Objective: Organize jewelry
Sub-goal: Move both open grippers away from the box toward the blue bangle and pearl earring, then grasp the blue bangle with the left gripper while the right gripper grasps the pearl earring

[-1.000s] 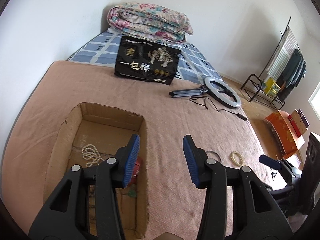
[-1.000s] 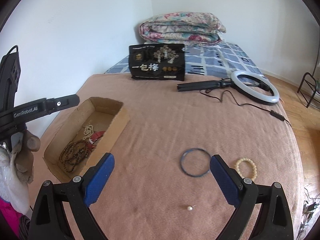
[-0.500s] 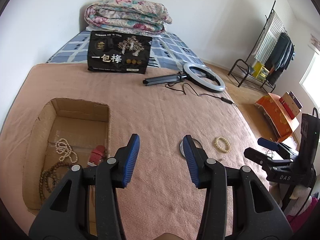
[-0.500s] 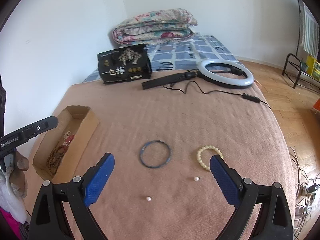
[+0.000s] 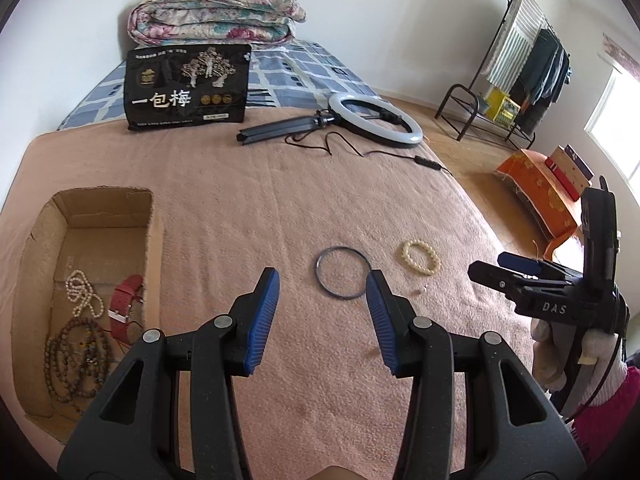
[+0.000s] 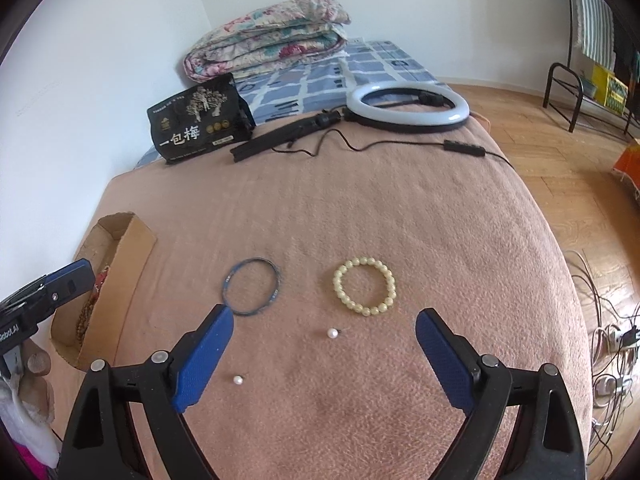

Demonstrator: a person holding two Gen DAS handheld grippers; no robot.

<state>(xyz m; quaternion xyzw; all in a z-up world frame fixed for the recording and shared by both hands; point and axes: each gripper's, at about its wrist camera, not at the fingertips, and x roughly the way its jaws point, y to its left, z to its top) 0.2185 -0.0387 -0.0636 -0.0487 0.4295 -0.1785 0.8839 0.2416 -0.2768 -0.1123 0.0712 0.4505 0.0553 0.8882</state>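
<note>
Dark metal, thin and round: bangle [image 5: 342, 273] flat on the pink blanket [image 5: 280, 200], just ahead of the left gripper [image 5: 322, 294], touching or nearly touching the tip of its right-hand finger. Left gripper spread wide, holding nothing. Right gripper [image 6: 325, 322] spread wider yet, also empty, with a loose pearl [image 6: 332, 333] between its fingers and the cream bead bracelet [image 6: 364, 286] just beyond the tips, slightly toward the right-hand finger. Second pearl [image 6: 238, 380] close beside the left-hand finger.

Likely step: reaching for one piece to carry to the cardboard box [image 5: 154, 240], well off past the left gripper's left-hand finger, already holding a pearl strand [image 5: 82, 294], a red watch strap [image 5: 124, 307] and brown prayer beads [image 5: 76, 360].

For a good pick: lower with one pad inside the ring and one outside, pinch across the wire rather than around the hoop; press lightly into the soft blanket to get under the edge. Bangle likely to slip or tip if pinched on top. Bracelet more forgiving: chunky, glossy beads, probably elastic. Pearls tiny, round, prone to rolling; best closed on slowly, square on.
</note>
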